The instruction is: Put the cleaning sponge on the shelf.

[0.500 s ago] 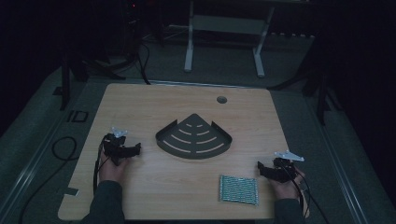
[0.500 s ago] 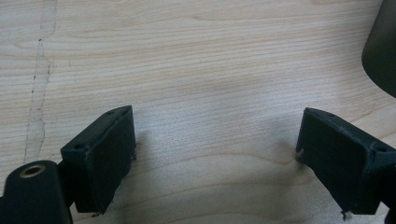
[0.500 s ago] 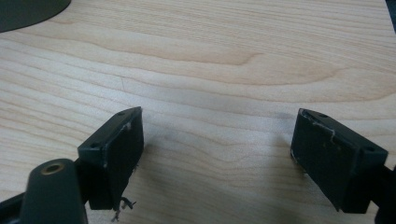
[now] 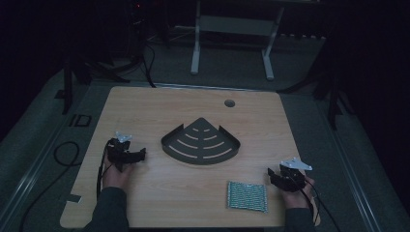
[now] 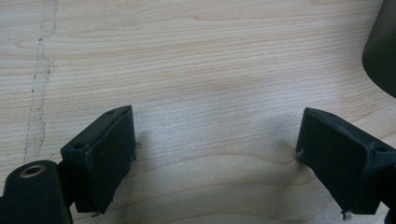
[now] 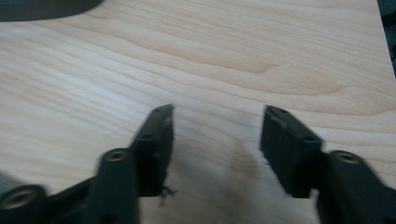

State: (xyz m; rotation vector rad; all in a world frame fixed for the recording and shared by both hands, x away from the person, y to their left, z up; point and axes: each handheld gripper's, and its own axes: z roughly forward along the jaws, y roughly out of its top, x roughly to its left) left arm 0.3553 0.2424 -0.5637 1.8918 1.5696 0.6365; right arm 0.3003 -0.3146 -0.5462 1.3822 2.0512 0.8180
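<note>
Starting state, as far as can be judged. Your left claw [image 4: 136, 155] and right claw [image 4: 276, 177] rest released on the worktop [image 4: 145, 106], grasping nothing. The dark corner tray [image 4: 201, 142] sits mid-worktop; the striped pad [image 4: 247, 195] lies untouched beside your right claw.

The letters "ID" [image 4: 80, 120] stand in dark strokes on the grey floor mat [image 4: 38, 145], just beside the left edge of the wooden table [image 4: 145, 106]. Nothing else can be read.
</note>
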